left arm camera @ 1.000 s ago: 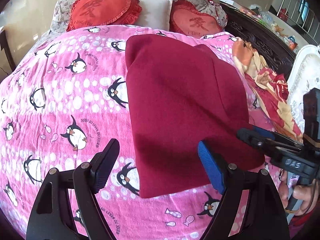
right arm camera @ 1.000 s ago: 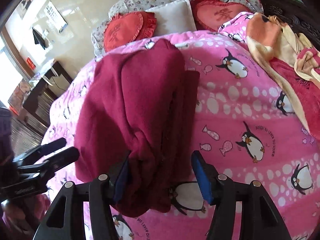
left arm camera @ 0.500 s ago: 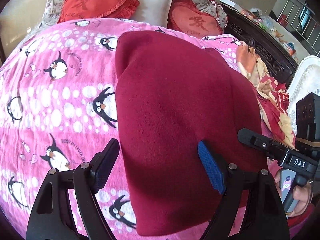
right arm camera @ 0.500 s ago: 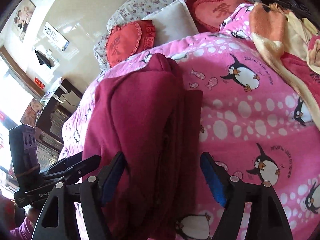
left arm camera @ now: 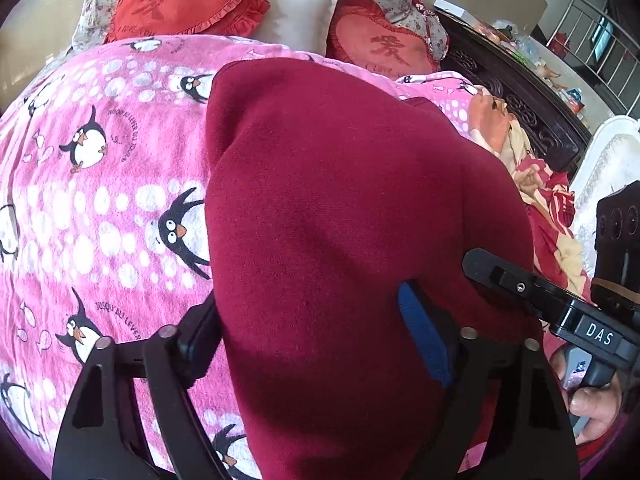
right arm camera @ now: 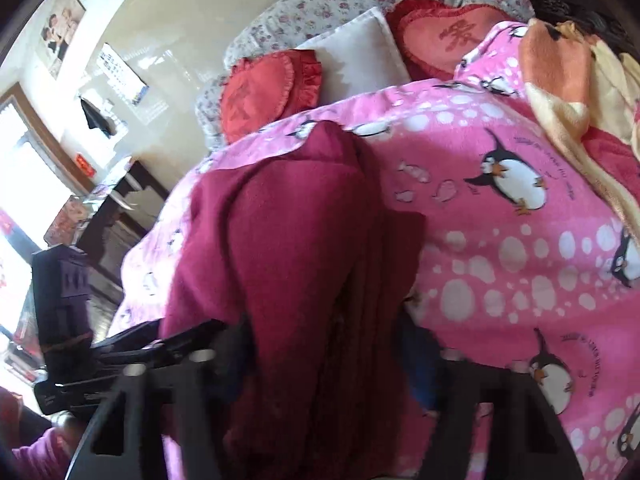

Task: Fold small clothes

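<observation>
A dark red garment is spread on the pink penguin blanket of the bed, its long axis running from the near edge toward the red heart cushions. Both the left tongs and right tongs are held open, with the garment's near end lying between their fingers.

We see the maroon garment run off the bottom edge and drape over the left tool, hiding much of both pads. In the right wrist view motion blur smears the right tool, whose pads sit behind cloth.
</observation>
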{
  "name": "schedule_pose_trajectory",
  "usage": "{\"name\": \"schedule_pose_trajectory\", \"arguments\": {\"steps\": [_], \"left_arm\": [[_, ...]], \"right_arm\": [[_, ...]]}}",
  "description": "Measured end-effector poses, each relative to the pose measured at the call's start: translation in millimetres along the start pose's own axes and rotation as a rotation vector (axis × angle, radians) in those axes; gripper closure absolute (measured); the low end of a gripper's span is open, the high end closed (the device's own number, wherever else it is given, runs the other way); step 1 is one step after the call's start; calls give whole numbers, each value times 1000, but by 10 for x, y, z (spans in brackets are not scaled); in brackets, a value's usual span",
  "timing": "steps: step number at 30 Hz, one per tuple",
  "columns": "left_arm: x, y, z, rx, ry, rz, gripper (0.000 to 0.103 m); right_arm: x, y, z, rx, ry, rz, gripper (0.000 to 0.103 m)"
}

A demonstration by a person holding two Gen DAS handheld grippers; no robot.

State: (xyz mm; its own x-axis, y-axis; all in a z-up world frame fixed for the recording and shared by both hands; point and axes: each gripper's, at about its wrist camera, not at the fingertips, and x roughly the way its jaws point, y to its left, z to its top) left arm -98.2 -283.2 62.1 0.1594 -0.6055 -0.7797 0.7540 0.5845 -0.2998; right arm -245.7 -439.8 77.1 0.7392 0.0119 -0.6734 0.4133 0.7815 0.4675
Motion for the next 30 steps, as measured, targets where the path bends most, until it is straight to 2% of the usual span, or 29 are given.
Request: {"name": "schedule_pose_trajectory", "arguments": {"steps": [1, 3, 5, 7, 11, 15, 18, 20, 21, 23, 25, 28, 30], "left_arm": [[-31, -7, 7, 1, 0, -2, 33], [-142, -13, 18, -4, -5, -12, 53], [-290, 7, 22, -5, -4, -27, 60], [-463, 38, 10, -11, -1, -31, 60], [-872, 125, -86, 8, -18, 19, 60], [-1163, 315, -245, -3, 35, 94, 60], [-1190, 487, -433, -34, 82, 133, 60], [-1086, 582, -584, -48, 114, 154, 60], [-1014, 623, -652, -61, 136, 163, 60], [-980, 662, -745, -60, 103, 213, 56], [-1042, 665, -767, -62, 83, 225, 54], [-1195, 647, -762, -70, 45, 258, 54], [-1253, 676, -776, -68, 14, 297, 54]], "right_arm": [[-18, 38, 3, -3, -2, -9, 58], [-68, 128, 6, -15, -6, -22, 62], [-151, 214, 8, -10, -17, -9, 64], [-253, 338, 14, -19, -25, 14, 64], [-402, 610, -13, -20, -25, 79, 64], [-362, 878, -164, 4, 24, 157, 64], [-239, 1035, -341, 16, 76, 189, 65], [-113, 1110, -468, 1, 108, 164, 63], [-13, 1132, -544, -17, 131, 123, 60], [152, 1125, -649, -53, 184, 11, 58], [95, 1121, -649, -83, 164, -67, 58], [-211, 1223, -540, -104, 84, -29, 58], [-371, 1420, -465, -178, 39, 3, 58]]}}
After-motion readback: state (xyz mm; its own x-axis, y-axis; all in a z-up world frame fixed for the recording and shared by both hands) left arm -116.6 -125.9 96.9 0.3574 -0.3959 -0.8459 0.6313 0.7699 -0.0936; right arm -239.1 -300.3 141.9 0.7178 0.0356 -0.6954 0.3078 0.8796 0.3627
